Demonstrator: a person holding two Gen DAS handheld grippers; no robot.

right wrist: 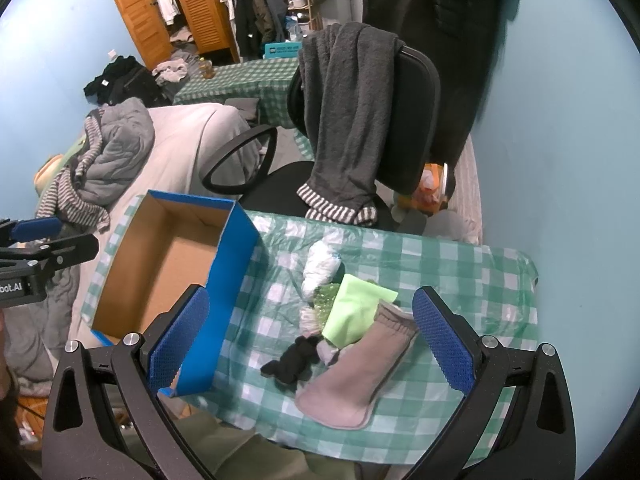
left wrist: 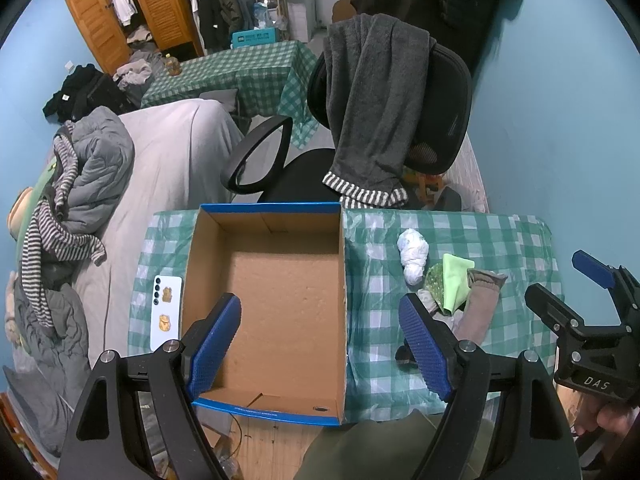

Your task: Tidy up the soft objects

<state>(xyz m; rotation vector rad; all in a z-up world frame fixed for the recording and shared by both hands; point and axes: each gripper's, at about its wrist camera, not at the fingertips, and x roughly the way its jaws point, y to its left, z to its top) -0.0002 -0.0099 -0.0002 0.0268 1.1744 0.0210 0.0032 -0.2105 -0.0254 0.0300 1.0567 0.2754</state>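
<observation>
Green-checked tablecloth (right wrist: 440,264) covers the work table, blue walls behind, office chair (left wrist: 440,92) with a grey towel (left wrist: 372,92) draped over its back; a white phone (left wrist: 167,312) lies just left of the box. Open cardboard box (left wrist: 280,292), blue outside, stands empty on the table's left half. Soft pile sits to its right, well clear of the box wall: white bundle (right wrist: 320,270), lime cloth (right wrist: 356,308), green mesh scrap (right wrist: 326,300), grey-pink sock (right wrist: 356,376), black sock (right wrist: 294,362).

Left gripper (left wrist: 320,348) hovers over the box, fingers spread wide, nothing between them; right gripper (right wrist: 312,354) hovers over the pile, likewise spread and empty.

Judged step: first pick, not yet begun. Suggest the right gripper descend on the black sock, which lies nearest and loosest; pinch mid-body, not a trailing end; lift straight so the neighbouring sock is not dragged; release low inside the box.
</observation>
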